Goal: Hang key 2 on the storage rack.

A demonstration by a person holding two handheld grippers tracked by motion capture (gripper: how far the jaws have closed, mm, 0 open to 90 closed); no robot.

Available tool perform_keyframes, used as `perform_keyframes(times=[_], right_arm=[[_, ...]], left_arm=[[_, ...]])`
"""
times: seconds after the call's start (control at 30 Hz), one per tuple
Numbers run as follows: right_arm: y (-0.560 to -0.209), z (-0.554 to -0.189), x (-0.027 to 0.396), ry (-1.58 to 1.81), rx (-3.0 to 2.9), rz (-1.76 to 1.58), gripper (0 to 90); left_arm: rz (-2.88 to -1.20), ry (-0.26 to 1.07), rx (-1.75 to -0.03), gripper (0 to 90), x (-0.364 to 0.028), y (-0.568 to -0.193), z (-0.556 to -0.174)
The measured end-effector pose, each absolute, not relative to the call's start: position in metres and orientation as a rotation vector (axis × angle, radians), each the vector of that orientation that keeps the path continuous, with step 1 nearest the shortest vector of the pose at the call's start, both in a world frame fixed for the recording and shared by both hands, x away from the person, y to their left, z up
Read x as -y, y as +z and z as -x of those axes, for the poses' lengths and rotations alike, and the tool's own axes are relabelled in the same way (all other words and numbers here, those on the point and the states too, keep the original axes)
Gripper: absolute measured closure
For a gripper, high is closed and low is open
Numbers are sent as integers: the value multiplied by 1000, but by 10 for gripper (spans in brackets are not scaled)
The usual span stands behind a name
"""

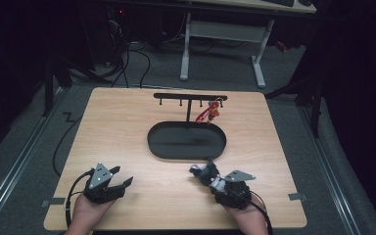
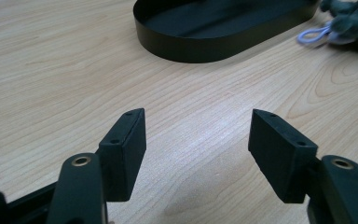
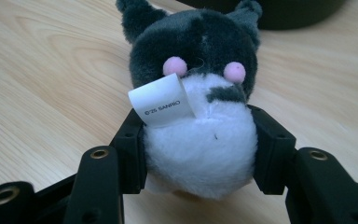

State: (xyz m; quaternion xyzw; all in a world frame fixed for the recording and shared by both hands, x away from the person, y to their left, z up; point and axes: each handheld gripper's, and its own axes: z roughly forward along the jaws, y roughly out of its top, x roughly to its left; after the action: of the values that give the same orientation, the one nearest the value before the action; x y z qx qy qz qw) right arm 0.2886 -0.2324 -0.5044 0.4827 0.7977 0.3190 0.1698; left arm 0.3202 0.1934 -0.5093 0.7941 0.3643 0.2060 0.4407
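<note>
Right tool (image 3: 199, 140) is clamped on the plush toy (image 3: 200, 84), one pad on each flank of the white belly. The soft body bulges between the pads, so I judge the grip firm enough to carry it. The grey head with pink cheeks points away from the tool, and the paper tag (image 3: 161, 100) curls up off the belly, clear of the pads.

From the high view the plush toy (image 1: 200, 171) sits just off the near rim of the black oval tray (image 1: 186, 157), towards its right end. It is low over the tabletop (image 1: 127, 127); I cannot tell whether it touches. Its white cord loop (image 2: 314, 35) trails on the tray side. I read that as deliberate: gripping the body leaves the loop free for a hook.

The hook rack (image 1: 190, 97) stands at the tray's far edge, and a red charm (image 1: 208, 113) hangs from a peg near its right end. The other pegs look bare, so the likely aim is to hang the toy there.

Left tool (image 1: 121, 176) is parked well off the tray's near-left side. Its pads stand apart with nothing between them, and I see bare wood through the gap. I take it as idle, ready to steady the loop.
</note>
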Motion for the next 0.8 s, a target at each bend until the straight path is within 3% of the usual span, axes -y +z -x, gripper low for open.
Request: perform_keyframes(times=[0.2,0.4,0.8], right_arm=[[-506,-283,250,900,-2258,-1428,452],[-495,-296,243,766,-2385,-1430,305],[-478,-327,219,415,-2604,-1422,308]], left_arm=[[-1981,514,-900,372,-191,-509,-320],[-1992,510,-887,372,-189,-510,-321],[-2006,504,-856,370,-188,-509,-326]])
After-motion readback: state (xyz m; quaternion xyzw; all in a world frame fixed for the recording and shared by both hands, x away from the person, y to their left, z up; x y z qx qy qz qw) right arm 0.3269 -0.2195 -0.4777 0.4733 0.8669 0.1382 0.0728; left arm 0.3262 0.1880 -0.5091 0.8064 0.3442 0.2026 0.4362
